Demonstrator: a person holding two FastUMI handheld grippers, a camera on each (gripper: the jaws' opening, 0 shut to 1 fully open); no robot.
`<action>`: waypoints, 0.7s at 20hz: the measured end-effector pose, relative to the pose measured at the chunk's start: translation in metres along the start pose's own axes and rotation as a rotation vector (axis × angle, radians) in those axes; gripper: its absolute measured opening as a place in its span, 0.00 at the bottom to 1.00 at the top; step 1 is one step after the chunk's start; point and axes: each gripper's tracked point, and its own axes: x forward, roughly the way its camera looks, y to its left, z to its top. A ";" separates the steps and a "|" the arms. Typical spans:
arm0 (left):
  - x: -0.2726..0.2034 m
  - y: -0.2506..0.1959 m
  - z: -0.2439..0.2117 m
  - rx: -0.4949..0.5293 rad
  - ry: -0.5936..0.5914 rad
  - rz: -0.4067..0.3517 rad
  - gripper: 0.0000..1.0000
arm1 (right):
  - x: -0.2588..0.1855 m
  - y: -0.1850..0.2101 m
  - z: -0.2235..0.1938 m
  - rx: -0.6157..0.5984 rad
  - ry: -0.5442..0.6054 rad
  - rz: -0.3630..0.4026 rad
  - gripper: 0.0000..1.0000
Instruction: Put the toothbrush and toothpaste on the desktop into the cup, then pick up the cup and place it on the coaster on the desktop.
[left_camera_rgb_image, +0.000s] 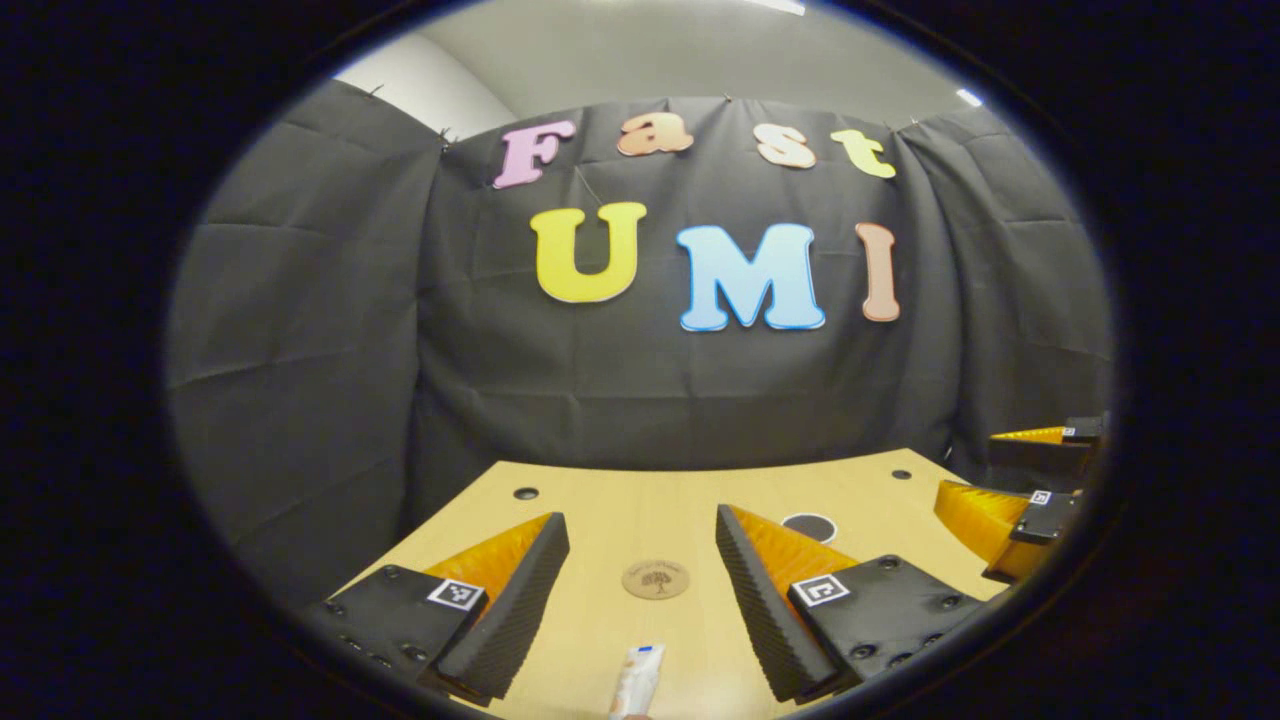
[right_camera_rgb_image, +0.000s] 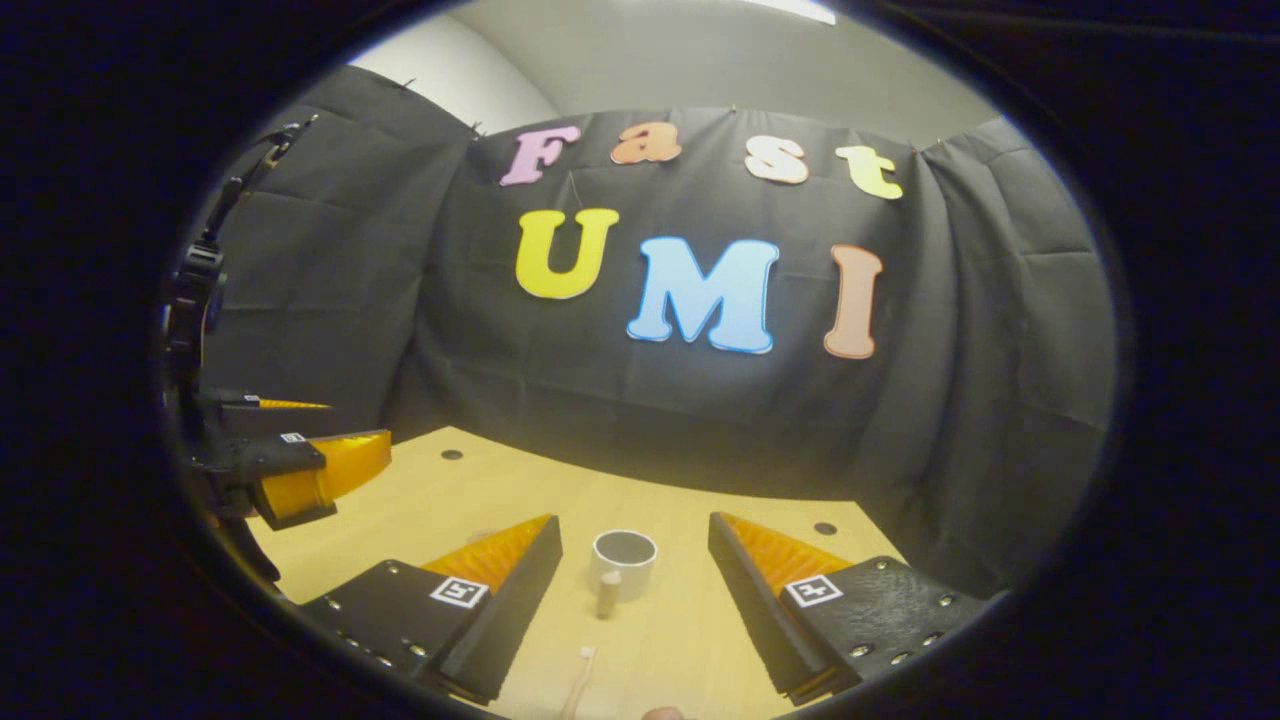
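Note:
In the left gripper view a white toothpaste tube (left_camera_rgb_image: 637, 680) lies on the wooden desktop, low between the fingers of my left gripper (left_camera_rgb_image: 640, 590), which stands open. Beyond it rests a round wooden coaster (left_camera_rgb_image: 655, 579). The other gripper (left_camera_rgb_image: 1020, 500) shows at the right edge. In the right gripper view a white cup (right_camera_rgb_image: 624, 563) with a handle stands upright on the desk, ahead of my right gripper (right_camera_rgb_image: 634, 590), which is open. A toothbrush (right_camera_rgb_image: 580, 682) lies near the bottom edge, its head pointing toward the cup. The left gripper (right_camera_rgb_image: 300, 470) hangs at the left.
The light wooden desktop (left_camera_rgb_image: 620, 510) has small dark holes (left_camera_rgb_image: 525, 493) near its back corners and a larger dark round spot (left_camera_rgb_image: 808, 525) right of the coaster. Black cloth walls close the booth behind and at both sides.

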 end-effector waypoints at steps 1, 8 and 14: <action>0.005 0.000 -0.008 0.000 0.028 -0.006 0.94 | 0.003 -0.001 -0.008 0.008 0.029 -0.003 0.92; 0.042 -0.008 -0.068 0.014 0.249 -0.070 0.96 | 0.024 0.016 -0.057 0.083 0.247 0.031 0.92; 0.059 -0.008 -0.115 -0.003 0.426 -0.092 0.96 | 0.030 0.030 -0.098 0.105 0.427 0.062 0.92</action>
